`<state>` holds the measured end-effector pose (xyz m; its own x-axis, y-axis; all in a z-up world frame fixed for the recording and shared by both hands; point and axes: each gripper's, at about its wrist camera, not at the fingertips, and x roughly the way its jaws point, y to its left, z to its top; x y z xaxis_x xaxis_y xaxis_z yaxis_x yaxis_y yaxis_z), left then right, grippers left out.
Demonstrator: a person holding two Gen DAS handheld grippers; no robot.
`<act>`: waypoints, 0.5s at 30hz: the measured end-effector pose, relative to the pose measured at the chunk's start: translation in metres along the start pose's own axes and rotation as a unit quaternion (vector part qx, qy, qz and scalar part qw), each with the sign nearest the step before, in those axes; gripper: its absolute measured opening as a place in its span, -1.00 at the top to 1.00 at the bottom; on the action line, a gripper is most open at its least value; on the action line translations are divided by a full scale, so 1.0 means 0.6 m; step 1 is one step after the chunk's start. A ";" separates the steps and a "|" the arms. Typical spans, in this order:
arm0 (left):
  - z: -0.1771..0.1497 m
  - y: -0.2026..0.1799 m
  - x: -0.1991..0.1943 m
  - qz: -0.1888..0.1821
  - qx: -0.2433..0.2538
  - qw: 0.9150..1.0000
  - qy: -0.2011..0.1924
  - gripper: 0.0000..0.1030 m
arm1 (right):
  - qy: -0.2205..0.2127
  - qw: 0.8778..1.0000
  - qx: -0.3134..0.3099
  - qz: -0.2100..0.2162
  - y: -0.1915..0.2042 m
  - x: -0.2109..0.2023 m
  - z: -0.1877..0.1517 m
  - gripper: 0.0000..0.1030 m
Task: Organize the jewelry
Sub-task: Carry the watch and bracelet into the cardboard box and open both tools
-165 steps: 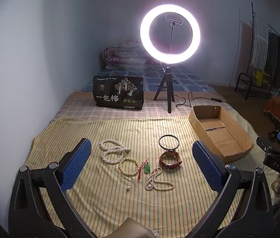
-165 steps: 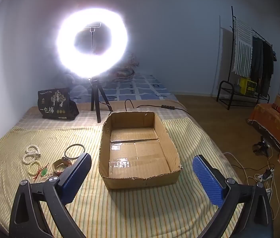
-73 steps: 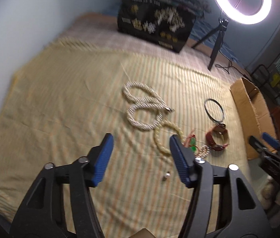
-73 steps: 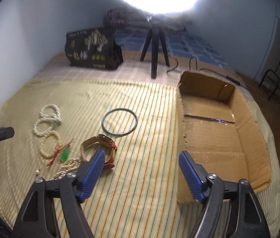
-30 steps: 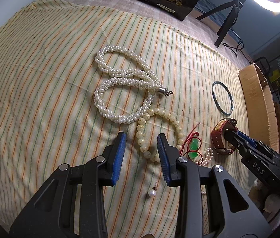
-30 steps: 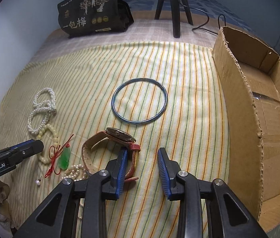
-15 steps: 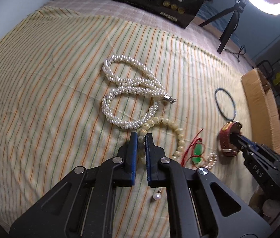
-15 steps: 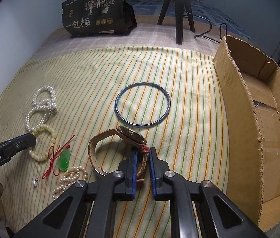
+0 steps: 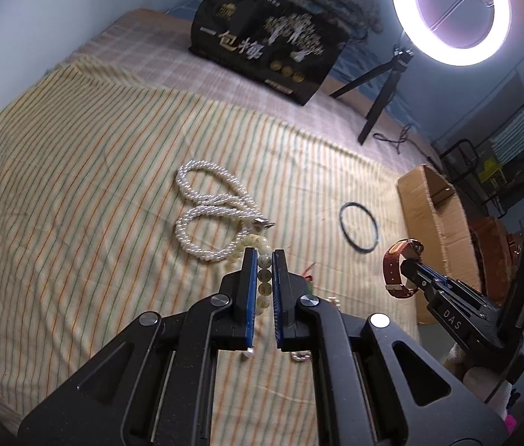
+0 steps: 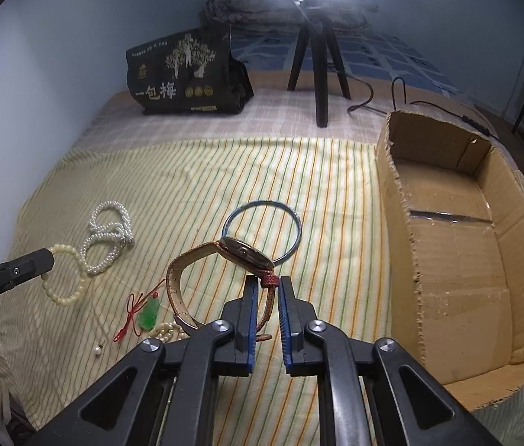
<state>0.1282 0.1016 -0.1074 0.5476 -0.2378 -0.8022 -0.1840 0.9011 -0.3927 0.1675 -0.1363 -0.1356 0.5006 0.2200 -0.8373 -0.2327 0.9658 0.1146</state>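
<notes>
My left gripper (image 9: 264, 254) is shut on a cream bead bracelet (image 9: 264, 278), lifted off the striped cloth (image 9: 76, 223); the bracelet (image 10: 63, 299) hangs from its tip in the right wrist view. My right gripper (image 10: 266, 282) is shut on the red-brown strap of a watch (image 10: 239, 251), also raised, seen as the watch (image 9: 395, 267) at the right of the left wrist view. On the cloth lie a white pearl necklace (image 9: 206, 208), a dark bangle (image 10: 262, 202), a green pendant on red cord (image 10: 148, 314) and a small pearl strand (image 10: 167, 330).
An open cardboard box (image 10: 399, 223) stands at the right edge of the cloth, nothing in it. Behind are a black printed bag (image 10: 184, 74), a ring light's tripod (image 10: 317, 63) and its cable (image 10: 399, 89). A loose pearl earring (image 10: 96, 349) lies near the front left.
Both grippers closed from half open, the left on the bead bracelet and the right on the watch strap, then rose with the pieces off the cloth.
</notes>
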 end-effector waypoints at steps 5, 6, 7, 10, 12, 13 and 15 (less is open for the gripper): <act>-0.001 -0.023 -0.019 -0.017 0.006 1.000 -0.010 0.90 | -0.019 1.000 0.012 0.000 -0.027 -0.028 0.005 0.84; -0.001 -0.028 -0.023 -0.020 0.008 1.000 -0.012 0.90 | -0.021 1.000 0.013 -0.001 -0.033 -0.033 0.005 0.84; -0.001 -0.033 -0.026 -0.023 0.010 1.000 -0.014 0.90 | -0.025 1.000 0.014 -0.005 -0.040 -0.039 0.006 0.84; -0.004 -0.056 -0.035 -0.035 0.019 0.999 -0.018 0.90 | -0.033 0.999 0.018 -0.018 -0.063 -0.051 0.004 0.84; -0.004 -0.071 -0.037 -0.041 0.024 0.999 -0.020 0.90 | -0.035 0.999 0.025 -0.021 -0.081 -0.058 0.001 0.84; -0.005 -0.079 -0.038 -0.045 0.028 0.998 -0.020 0.90 | -0.036 0.999 0.028 -0.024 -0.091 -0.063 0.000 0.84; -0.007 -0.097 -0.036 -0.050 0.035 0.998 -0.019 0.90 | -0.039 0.998 0.033 -0.032 -0.107 -0.069 -0.002 0.84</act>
<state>0.1236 0.0531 -0.0690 0.5919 -0.3153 -0.7418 -0.0698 0.8968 -0.4369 0.1608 -0.2073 -0.1091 0.5770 0.1659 -0.7997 -0.1446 0.9844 0.0998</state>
